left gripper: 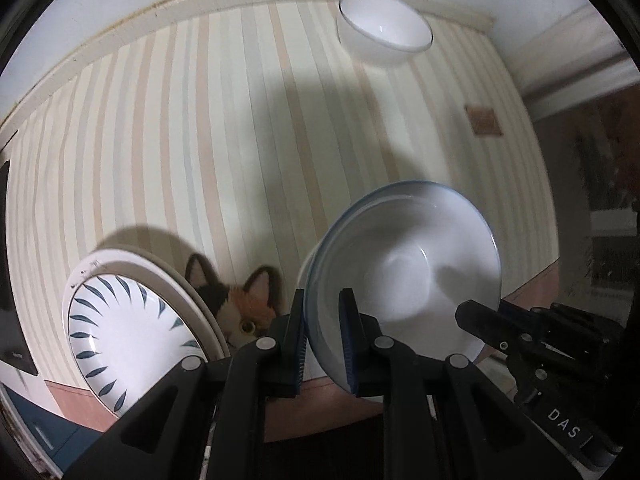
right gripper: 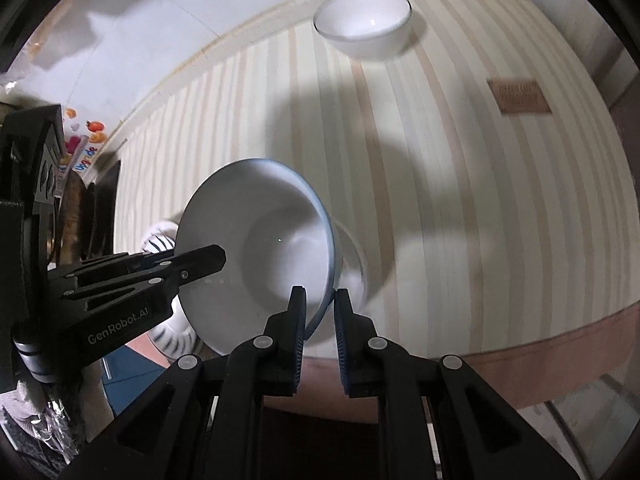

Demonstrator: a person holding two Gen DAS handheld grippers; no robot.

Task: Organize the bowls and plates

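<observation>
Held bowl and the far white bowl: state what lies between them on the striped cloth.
Nothing: bare striped cloth with only shadow lies between the held bowl and the far white bowl; both wrist views show it.

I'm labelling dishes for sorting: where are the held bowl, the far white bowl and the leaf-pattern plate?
held bowl [left gripper: 404, 272]: left wrist view, inner white wall.
far white bowl [right gripper: 364, 20]: right wrist view, inside bottom.
leaf-pattern plate [left gripper: 128, 336]: left wrist view, white centre of the face.

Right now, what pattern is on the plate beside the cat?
Dark blue leaf strokes around a white plate, clearest in the left wrist view.
</observation>
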